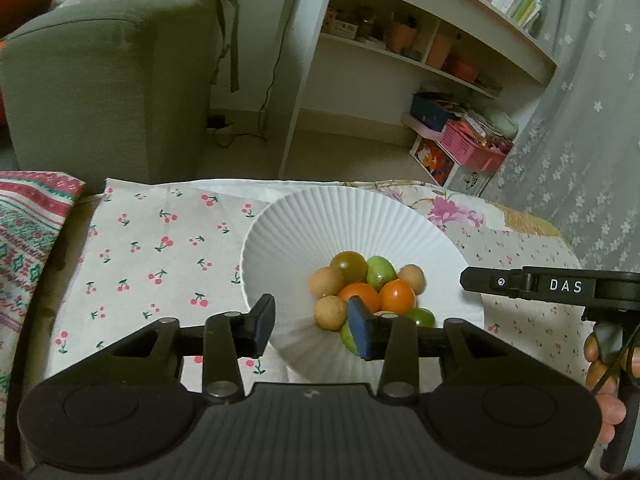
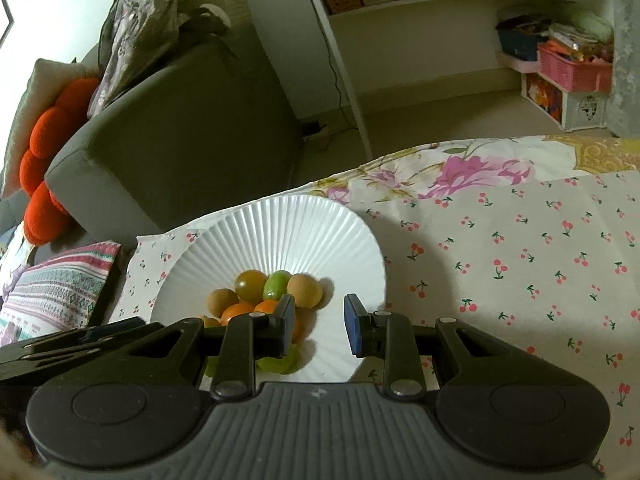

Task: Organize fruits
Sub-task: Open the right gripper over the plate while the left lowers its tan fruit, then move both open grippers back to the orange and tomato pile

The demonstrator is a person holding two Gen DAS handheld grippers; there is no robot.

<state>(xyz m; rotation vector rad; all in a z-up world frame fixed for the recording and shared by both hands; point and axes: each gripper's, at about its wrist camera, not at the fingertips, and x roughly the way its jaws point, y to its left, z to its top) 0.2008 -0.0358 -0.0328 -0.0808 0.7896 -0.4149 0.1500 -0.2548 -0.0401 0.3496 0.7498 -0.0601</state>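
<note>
My left gripper point(image 1: 312, 330) hangs over the near-left rim of the white ribbed plate point(image 1: 320, 220), its pads spread and pinching nothing. The fruits are heaped in the plate's well, and the plate sits on the cherry-print cloth point(image 1: 160, 260), close to the table's far edge.

The near tan fruit point(image 1: 330, 313) lies just ahead of this gripper's right pad. My worry is that a pad coming down off-centre would knock this fruit sideways, and since everything here is round and stacked, one nudge could shift the whole heap. The sloped plate wall should catch most rollers, I judge.

Further right are the olive-brown fruit point(image 1: 351, 266) at the back and the orange tomatoes point(image 1: 398, 297) in the middle. These look soft-skinned, so a hard squeeze may split them.

Most of the fruits are round and point nowhere. Only the green fruit point(image 1: 380, 272) is clearly oblong. It lies on its side, with its long axis running from the near rim toward the far rim, leaning a little right. I would take it across its short width.

My right gripper point(image 2: 320, 330) hovers over the plate's near-right rim, pads a narrow gap apart and empty. Both tools crowd one plate, so they could clash or push it toward the far edge.
</note>
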